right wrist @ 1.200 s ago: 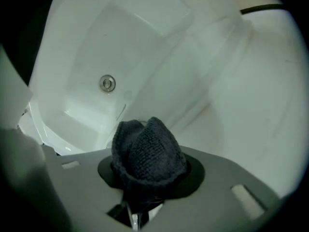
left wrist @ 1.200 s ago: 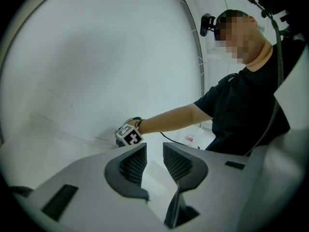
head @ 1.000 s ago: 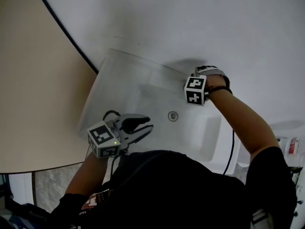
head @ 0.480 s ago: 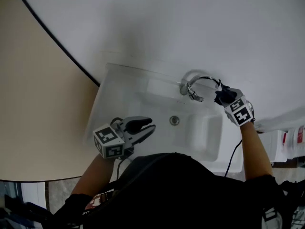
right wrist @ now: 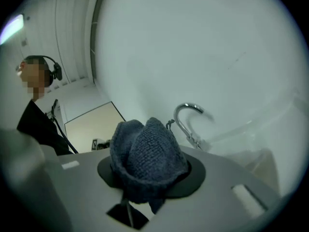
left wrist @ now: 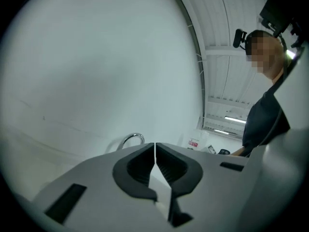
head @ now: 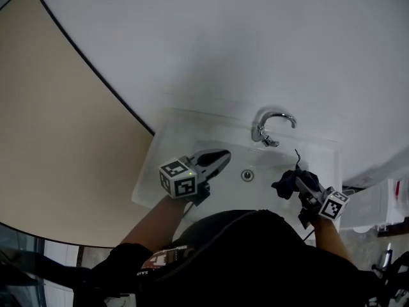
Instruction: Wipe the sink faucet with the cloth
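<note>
As the head view has it, left gripper (head: 223, 155): over the sink (head: 167, 171), jaws pressed together with nothing in them. The faucet (head: 271, 123) stands ahead of it, off to its right.
Right gripper (head: 300, 183): pinching the cloth (head: 285, 187), which bunches at its tips. The faucet is ahead and to its left, well apart from the cloth.
Left gripper view, jaws: they have just been closing, the tips now meet, and nothing is between them. The faucet (left wrist: 131, 139) peeps over the left jaw, far ahead.
Right gripper view, cloth (right wrist: 145, 153): a dark blue knit wad clamped between the jaws, filling the gap. The faucet (right wrist: 187, 114) is ahead, just right of the wad, not touching it.
Faucet finish: the chrome looks bright, but it is probably too small here to judge clean or dirty.
Task progress: the cloth is in hand and off the faucet, so I judge that no wiping is under way now.
Left to do: bring the cloth forward onto the spout and rub the spout and base.
</note>
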Demonstrator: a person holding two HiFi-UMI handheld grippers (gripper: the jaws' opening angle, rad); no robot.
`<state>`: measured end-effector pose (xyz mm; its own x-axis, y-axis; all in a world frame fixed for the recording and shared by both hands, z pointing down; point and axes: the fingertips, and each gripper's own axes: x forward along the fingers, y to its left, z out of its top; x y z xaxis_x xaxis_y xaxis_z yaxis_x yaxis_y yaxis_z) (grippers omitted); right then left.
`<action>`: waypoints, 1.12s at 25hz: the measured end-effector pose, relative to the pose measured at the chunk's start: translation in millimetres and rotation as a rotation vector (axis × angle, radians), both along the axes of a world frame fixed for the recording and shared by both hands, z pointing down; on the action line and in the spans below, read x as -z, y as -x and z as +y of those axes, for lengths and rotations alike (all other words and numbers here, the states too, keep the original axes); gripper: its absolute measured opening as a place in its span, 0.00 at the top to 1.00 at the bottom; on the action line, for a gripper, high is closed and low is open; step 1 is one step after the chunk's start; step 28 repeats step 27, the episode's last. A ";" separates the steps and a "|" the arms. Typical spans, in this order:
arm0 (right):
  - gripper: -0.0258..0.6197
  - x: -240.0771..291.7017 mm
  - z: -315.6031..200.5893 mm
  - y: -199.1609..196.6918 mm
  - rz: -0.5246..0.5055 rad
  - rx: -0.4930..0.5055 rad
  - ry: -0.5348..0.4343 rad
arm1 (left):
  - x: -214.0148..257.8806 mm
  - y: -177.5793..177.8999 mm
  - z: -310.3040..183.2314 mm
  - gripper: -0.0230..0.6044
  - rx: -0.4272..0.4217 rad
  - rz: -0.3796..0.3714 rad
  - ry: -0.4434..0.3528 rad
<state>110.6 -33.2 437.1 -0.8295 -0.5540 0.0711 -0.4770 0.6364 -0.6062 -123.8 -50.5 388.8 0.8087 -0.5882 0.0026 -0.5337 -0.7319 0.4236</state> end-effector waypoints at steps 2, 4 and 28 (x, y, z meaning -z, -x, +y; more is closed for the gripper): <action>0.75 32.8 -2.3 -2.7 -0.006 -0.013 -0.113 | 3.7 -5.7 -0.7 0.96 0.036 -0.045 -0.046; 0.75 61.3 -4.7 -6.1 0.073 -0.016 -0.235 | 7.8 -12.3 1.8 0.96 0.060 -0.095 -0.097; 0.76 37.7 12.3 19.6 0.338 0.038 -0.281 | -8.2 -7.3 38.0 0.96 0.064 -0.176 -0.053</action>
